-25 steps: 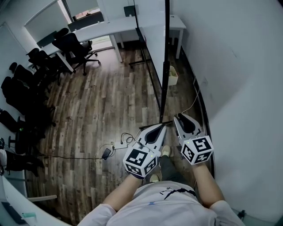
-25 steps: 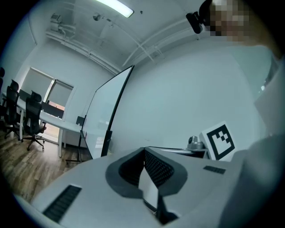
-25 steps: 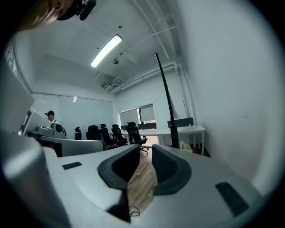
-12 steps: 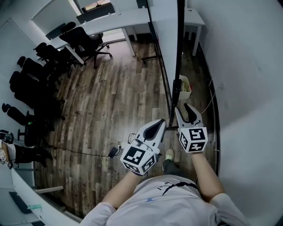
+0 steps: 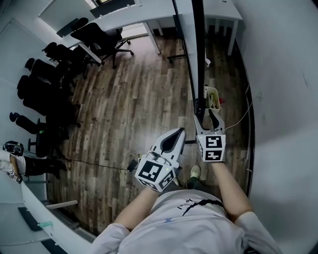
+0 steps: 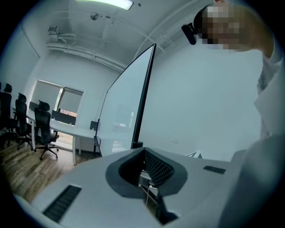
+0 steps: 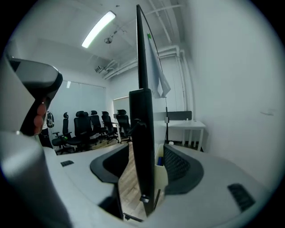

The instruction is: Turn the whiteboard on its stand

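The whiteboard (image 5: 185, 30) stands edge-on to me, and its black frame (image 5: 198, 59) runs down to the floor. My right gripper (image 5: 204, 115) straddles that frame low down. Its jaws are opening, and a gap shows on both sides of the frame (image 7: 143, 147) between the pads. In the right gripper view the gripper (image 7: 146, 150) has the dark post standing upright between its jaws. My left gripper (image 5: 180, 131) hovers just left of the frame, shut and empty. From the left gripper (image 6: 144, 152) the whiteboard (image 6: 124, 111) rises ahead, apart from it.
A white wall (image 5: 283, 99) runs close along the right. A small bin (image 5: 212, 97) sits on the wood floor beside the stand. A cable with a plug block (image 5: 131, 163) lies at my left. Black office chairs (image 5: 59, 64) and a white desk (image 5: 124, 15) fill the far left.
The right gripper's jaws have spread apart around the whiteboard frame, from pinched to wide. The head view has swung, with both grippers holding roughly their places by the frame.
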Available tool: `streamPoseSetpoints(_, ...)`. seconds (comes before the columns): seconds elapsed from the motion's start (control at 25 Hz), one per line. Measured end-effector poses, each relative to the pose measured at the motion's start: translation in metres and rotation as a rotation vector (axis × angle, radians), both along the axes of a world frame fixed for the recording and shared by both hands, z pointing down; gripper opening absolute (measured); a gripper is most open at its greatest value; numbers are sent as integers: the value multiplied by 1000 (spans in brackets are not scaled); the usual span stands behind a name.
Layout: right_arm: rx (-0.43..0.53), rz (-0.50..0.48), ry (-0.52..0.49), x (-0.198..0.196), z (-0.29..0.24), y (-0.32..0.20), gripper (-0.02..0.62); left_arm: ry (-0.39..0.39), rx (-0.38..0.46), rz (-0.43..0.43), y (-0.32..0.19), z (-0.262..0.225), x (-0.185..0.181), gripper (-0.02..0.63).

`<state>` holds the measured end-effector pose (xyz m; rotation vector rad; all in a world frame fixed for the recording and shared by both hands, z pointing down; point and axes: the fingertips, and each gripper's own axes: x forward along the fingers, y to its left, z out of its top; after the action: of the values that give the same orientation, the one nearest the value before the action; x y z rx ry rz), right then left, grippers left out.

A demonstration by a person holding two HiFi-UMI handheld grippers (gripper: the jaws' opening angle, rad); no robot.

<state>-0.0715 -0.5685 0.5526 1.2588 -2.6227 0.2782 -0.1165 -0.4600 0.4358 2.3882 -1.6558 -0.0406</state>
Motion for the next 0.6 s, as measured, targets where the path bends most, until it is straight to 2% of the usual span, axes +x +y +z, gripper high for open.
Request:
streamPoseSetpoints(0.2, 55, -11, 41, -18, 1, -12, 232, 0, -6, -2, -13, 3, -3, 12)
streamPoseSetpoints(0.4, 137, 65, 82, -22, 4, -24, 232, 18, -16, 1, -17, 9, -11, 12)
streamPoseSetpoints(0.6, 171, 111, 111, -24, 2, -28, 213, 41, -26, 1, -15, 12, -27, 12)
